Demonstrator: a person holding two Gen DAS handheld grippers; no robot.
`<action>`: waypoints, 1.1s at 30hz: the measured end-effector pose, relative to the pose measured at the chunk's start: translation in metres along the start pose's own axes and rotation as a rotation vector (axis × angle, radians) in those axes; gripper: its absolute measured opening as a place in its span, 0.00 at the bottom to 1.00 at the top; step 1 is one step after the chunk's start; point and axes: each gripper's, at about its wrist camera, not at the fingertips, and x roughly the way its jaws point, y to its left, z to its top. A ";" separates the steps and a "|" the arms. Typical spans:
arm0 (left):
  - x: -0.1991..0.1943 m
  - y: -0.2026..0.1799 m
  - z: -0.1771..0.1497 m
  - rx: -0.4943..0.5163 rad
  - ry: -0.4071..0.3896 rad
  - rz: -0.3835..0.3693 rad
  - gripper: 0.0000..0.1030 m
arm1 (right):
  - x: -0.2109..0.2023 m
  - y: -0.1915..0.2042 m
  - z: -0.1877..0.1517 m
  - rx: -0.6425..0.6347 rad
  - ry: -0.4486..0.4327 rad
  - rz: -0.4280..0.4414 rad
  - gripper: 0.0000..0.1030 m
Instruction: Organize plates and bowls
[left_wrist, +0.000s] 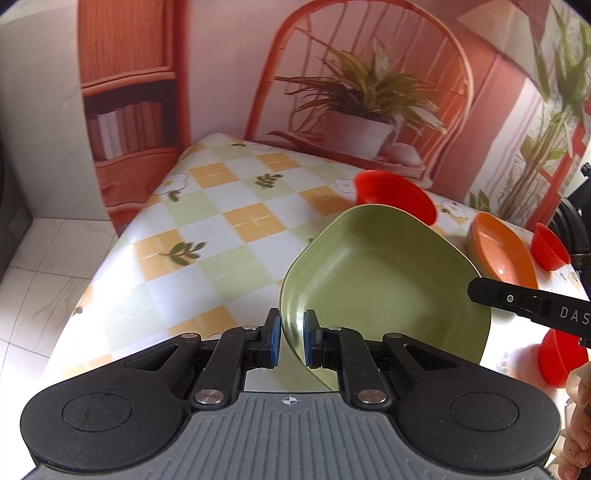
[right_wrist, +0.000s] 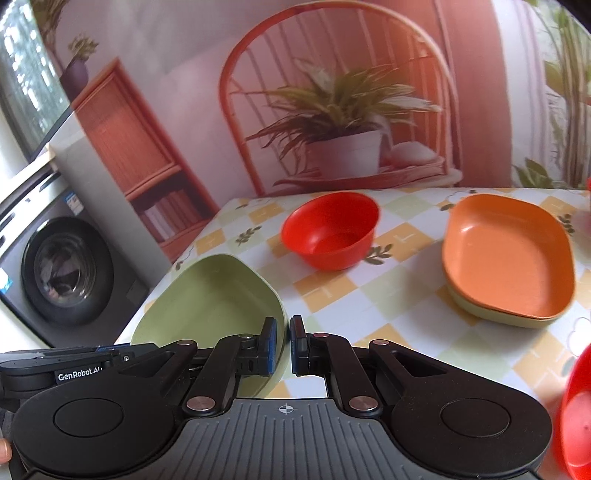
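1. The left gripper (left_wrist: 290, 339) has its jaws narrowed on the near rim of a pale green, rounded-square plastic plate (left_wrist: 384, 280), which is tilted up off the counter (left_wrist: 207, 236).
2. The right gripper (right_wrist: 282, 345) has its jaws narrowed on the opposite rim of the same green plate (right_wrist: 210, 299); in the left wrist view its black finger reaches in from 3 o'clock over the plate's edge.
3. In the right wrist view the counter (right_wrist: 399, 295), covered in a yellow, green and white checked cloth with leaf prints, spreads beyond the plate.
4. At 12 o'clock, further back, sits a round red plastic bowl (right_wrist: 330, 230), upright and apart from the plate.
5. At 2 o'clock an orange rounded-square plate (right_wrist: 508, 254) lies nested on another pale green plate (right_wrist: 491, 315).
6. Another red bowl (right_wrist: 576, 413) shows partly at 4 o'clock, cut by the frame edge.
7. Farthest back hangs a printed backdrop (right_wrist: 332, 110) of a chair and potted plant; a washing machine (right_wrist: 62, 269) stands at 9 o'clock.
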 end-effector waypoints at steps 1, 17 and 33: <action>0.001 -0.007 0.003 0.012 -0.001 -0.011 0.13 | -0.003 -0.005 0.002 0.009 -0.008 -0.006 0.07; 0.025 -0.124 0.030 0.191 -0.004 -0.183 0.13 | -0.066 -0.113 0.040 0.048 -0.098 -0.176 0.07; 0.071 -0.198 0.052 0.230 0.023 -0.283 0.17 | -0.061 -0.195 0.097 -0.033 -0.075 -0.278 0.07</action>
